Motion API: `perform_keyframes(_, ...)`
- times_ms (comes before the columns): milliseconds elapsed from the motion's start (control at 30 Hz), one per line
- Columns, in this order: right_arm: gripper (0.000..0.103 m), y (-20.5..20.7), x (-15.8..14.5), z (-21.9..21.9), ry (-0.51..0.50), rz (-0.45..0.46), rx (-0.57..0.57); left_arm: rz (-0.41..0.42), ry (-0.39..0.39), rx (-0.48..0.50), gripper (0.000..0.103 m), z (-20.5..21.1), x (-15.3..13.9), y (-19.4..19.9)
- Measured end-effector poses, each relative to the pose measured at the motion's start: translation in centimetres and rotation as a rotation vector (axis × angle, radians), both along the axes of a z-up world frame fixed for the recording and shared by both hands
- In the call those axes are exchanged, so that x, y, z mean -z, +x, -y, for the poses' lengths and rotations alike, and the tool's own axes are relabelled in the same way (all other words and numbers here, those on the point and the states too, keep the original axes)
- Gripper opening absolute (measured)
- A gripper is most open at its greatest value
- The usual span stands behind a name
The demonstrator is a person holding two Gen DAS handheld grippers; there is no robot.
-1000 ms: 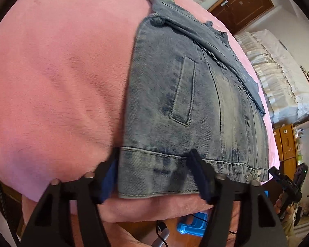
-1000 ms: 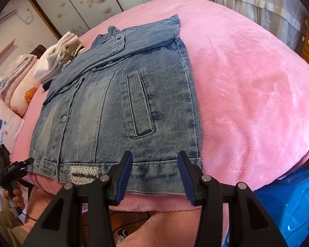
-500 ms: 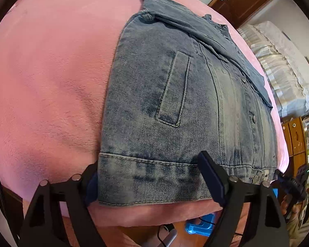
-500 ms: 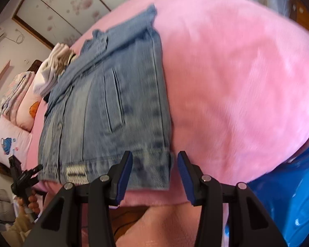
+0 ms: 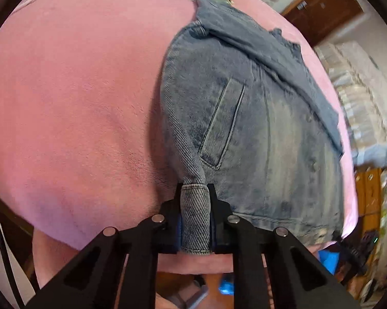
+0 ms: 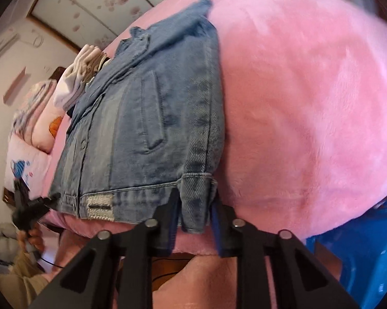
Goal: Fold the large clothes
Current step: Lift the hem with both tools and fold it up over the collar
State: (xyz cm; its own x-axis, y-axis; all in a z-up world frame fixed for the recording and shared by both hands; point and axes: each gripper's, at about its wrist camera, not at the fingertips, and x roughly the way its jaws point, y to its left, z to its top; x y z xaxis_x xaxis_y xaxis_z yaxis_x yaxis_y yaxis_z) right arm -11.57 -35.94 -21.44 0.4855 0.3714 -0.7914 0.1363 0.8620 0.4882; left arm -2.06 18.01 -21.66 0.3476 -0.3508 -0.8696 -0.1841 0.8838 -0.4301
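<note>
A light blue denim jacket (image 5: 257, 128) lies front up on a pink plush blanket (image 5: 77, 103), its hem toward me. My left gripper (image 5: 195, 219) is shut on the hem's left corner, and the denim stands bunched into a narrow ridge between the pads. In the right wrist view the jacket (image 6: 147, 128) shows its pocket and buttons. My right gripper (image 6: 195, 211) straddles the hem's right corner; its jaws are closing and the pads press the puckered denim. The left gripper (image 6: 28, 206), held by a hand (image 6: 31, 234), shows at the far hem corner.
Folded pale clothes (image 6: 74, 87) sit beyond the jacket's collar, with printed pillows (image 6: 36, 118) to their left. A blue plastic box (image 6: 361, 244) stands on the floor below the bed's right edge. White frilled bedding (image 5: 361, 90) and a wooden cabinet (image 5: 368, 193) lie to the right.
Both grippers, open around the hem before, have closed on its corners. The left corner is now pinched into a raised ridge; the right gripper has shifted right to the corner.
</note>
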Motion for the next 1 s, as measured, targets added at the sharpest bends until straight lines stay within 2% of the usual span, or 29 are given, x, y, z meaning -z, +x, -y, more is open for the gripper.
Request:
perform_keyframes(100,0.012,0.3,-2.5,-0.2,0.005,0.069,-0.023,0.028,-0.068,-0.051,0.012,-0.5,-1.7,0.2)
perform_keyframes(333,0.011,4.2,-10.3,-1.4,0.019,0.273,-0.073,0.09,-0.225,-0.171,0.012,-0.5,-6.5,3.1)
perform_keyframes(500,0.011,8.8,-14.8,0.0,0.034,0.379,-0.036,0.19,-0.25,-0.232,0.011,-1.0,-10.7,7.7)
perform_keyframes(633,0.011,15.3,-16.7,2.4,0.048,0.399,0.029,0.244,-0.24,-0.254,0.012,-1.3,-13.3,14.7)
perform_keyframes(700,0.008,18.5,-17.0,2.8,0.037,0.399,0.053,0.251,-0.207,-0.244,0.012,-0.4,-13.7,18.6)
perform_keyframes(767,0.008,23.5,-16.3,3.1,0.028,0.364,0.082,0.259,-0.129,-0.227,0.013,0.8,-13.3,23.2)
perform_keyframes(867,0.008,29.3,-13.8,2.9,-0.034,0.303,0.133,0.223,-0.02,-0.211,0.018,2.3,-10.9,29.1)
perform_keyframes(933,0.011,32.7,-11.4,3.0,-0.081,0.239,0.186,0.164,0.055,-0.199,0.033,2.8,-8.5,32.6)
perform_keyframes(1000,0.013,34.4,-9.5,3.4,-0.125,0.187,0.234,0.131,0.124,-0.19,0.04,2.7,-6.6,34.2)
